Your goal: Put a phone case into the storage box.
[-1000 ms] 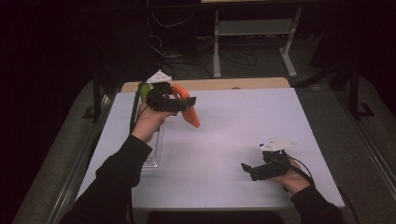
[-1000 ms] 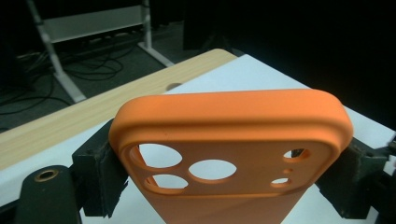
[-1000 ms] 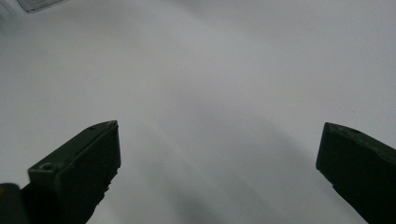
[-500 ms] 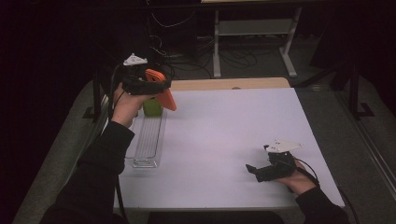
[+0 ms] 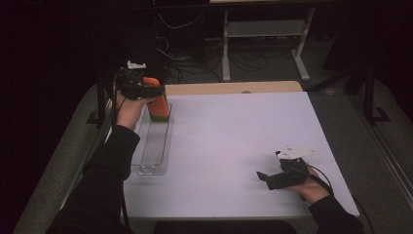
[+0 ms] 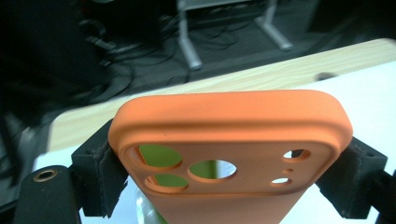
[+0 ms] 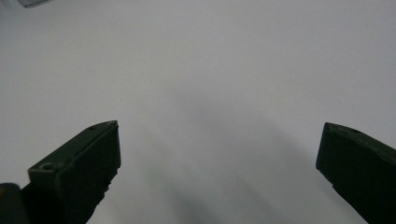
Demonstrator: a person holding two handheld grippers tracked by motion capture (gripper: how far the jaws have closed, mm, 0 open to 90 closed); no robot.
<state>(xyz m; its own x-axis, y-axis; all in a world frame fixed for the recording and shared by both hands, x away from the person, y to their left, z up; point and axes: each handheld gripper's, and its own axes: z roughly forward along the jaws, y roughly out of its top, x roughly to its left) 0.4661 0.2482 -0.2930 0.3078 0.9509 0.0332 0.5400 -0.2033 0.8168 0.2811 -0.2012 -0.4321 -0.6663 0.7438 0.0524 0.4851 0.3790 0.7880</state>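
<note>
Left hand-held gripper [image 5: 155,92], pinching orange phone case [image 6: 231,144], now farther left over clear tray [image 5: 154,146]; right hand-held gripper [image 7: 217,172] spread above white table [image 5: 234,146].

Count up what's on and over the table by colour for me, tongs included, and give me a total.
Orange: 1, the phone case gripped in the left tongs
Green: 1, something partly hidden behind the case
Clear: 1, the tray at the table's left edge
Black: 2, the left tongs and the right tongs, open over bare table
Total: 5
</note>
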